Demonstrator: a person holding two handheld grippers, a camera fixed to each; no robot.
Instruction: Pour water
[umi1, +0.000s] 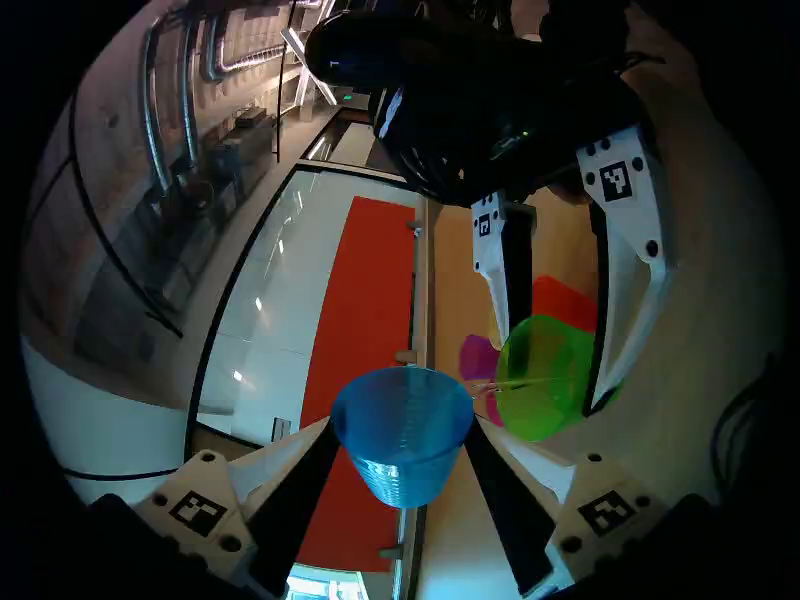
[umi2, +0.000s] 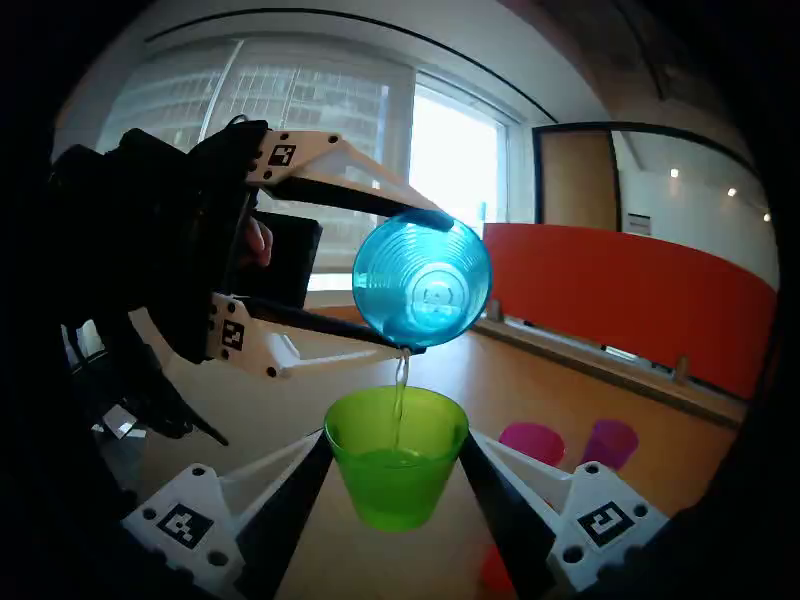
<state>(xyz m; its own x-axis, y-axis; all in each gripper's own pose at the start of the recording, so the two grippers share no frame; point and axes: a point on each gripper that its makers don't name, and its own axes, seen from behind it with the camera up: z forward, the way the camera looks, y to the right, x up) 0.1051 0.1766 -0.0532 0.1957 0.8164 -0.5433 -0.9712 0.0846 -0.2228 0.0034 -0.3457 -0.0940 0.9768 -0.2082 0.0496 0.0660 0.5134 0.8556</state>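
Note:
My left gripper (umi1: 400, 450) is shut on a blue cup (umi1: 403, 432), tipped over on its side. In the right gripper view that blue cup (umi2: 422, 278) hangs tilted above a green cup (umi2: 396, 468), and a thin stream of water (umi2: 400, 395) falls from its rim into the green one. My right gripper (umi2: 396, 470) is shut on the green cup, which stands upright and holds some water. In the left gripper view the green cup (umi1: 543, 375) sits between the white fingers (umi1: 630, 290) of the right gripper, just right of the blue cup.
A wooden table (umi2: 560, 390) lies below. On it stand a pink cup (umi2: 532, 442) and a purple cup (umi2: 609, 441) to the right, plus a red cup (umi2: 494, 572) near the bottom. A red partition (umi2: 640, 290) and windows lie behind.

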